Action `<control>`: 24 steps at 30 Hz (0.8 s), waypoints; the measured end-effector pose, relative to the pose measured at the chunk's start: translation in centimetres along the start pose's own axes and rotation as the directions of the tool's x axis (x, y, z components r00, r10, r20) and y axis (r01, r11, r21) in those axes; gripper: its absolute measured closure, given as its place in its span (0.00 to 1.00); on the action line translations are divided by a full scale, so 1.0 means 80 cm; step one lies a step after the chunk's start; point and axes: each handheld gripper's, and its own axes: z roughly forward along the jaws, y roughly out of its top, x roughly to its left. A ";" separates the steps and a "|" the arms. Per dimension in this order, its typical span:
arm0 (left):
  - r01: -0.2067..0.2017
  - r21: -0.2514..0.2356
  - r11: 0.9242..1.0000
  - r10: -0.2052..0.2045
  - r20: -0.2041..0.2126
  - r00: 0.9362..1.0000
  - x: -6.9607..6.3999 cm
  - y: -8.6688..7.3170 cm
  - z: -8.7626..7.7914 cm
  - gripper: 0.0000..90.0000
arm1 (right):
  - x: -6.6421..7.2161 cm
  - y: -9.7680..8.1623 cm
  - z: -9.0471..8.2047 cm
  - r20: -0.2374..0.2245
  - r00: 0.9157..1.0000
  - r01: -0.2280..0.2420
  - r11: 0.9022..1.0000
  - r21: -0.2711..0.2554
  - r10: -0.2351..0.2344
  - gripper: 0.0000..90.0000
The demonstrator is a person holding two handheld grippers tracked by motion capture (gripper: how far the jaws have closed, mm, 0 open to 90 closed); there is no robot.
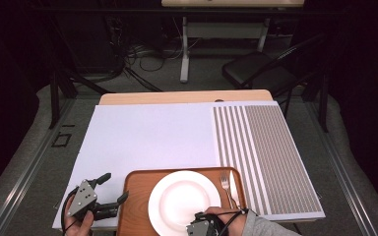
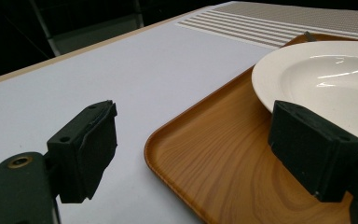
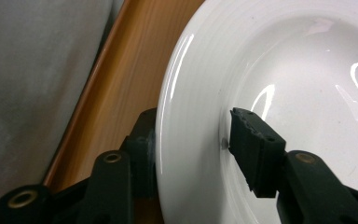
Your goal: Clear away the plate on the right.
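Here, white plate [image 1: 184,201] sits centre of wooden tray [image 1: 138,196], near table edge; right gripper [image 3: 191,140] straddles its near rim w/ jaws spread, not pinching, left gripper [image 1: 110,189] open and empty: glazed, stiff, slippery, breakable, so grip rim.

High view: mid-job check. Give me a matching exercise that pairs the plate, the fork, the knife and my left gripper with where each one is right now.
Things:
1. white plate
2. fork
3. knife
4. left gripper

Places:
a. on the wooden tray, nearest its right edge
b. in the middle of the tray
c. at the tray's left edge, jaws open
d. on the tray, between the plate and the knife

Pairs: 1-b, 2-d, 3-a, 4-c
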 end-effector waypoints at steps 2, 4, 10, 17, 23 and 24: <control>-0.002 0.002 1.000 0.002 0.001 1.000 0.000 0.000 0.000 0.17 | -0.002 0.000 0.000 0.006 1.000 0.002 1.000 -0.019 -0.002 0.51; -0.003 0.002 1.000 0.003 0.000 1.000 0.000 0.000 0.000 0.17 | -0.002 0.001 -0.001 0.008 1.000 -0.021 1.000 -0.021 0.021 0.47; -0.002 0.000 1.000 0.002 -0.004 1.000 0.000 0.000 -0.001 0.17 | -0.006 0.002 -0.005 0.014 0.999 -0.034 0.998 -0.043 0.035 0.39; -0.003 0.001 1.000 0.003 -0.002 1.000 0.000 0.000 -0.001 0.17 | -0.007 0.003 -0.016 0.017 0.995 -0.095 0.992 -0.077 0.097 0.24; -0.004 0.000 1.000 0.004 -0.003 1.000 0.000 0.000 -0.001 0.17 | -0.010 0.000 -0.034 0.027 0.989 -0.141 0.979 -0.145 0.146 0.16; -0.002 0.000 1.000 0.002 -0.002 1.000 0.000 0.000 -0.001 0.17 | -0.010 -0.001 -0.036 0.029 0.987 -0.154 0.977 -0.150 0.160 0.16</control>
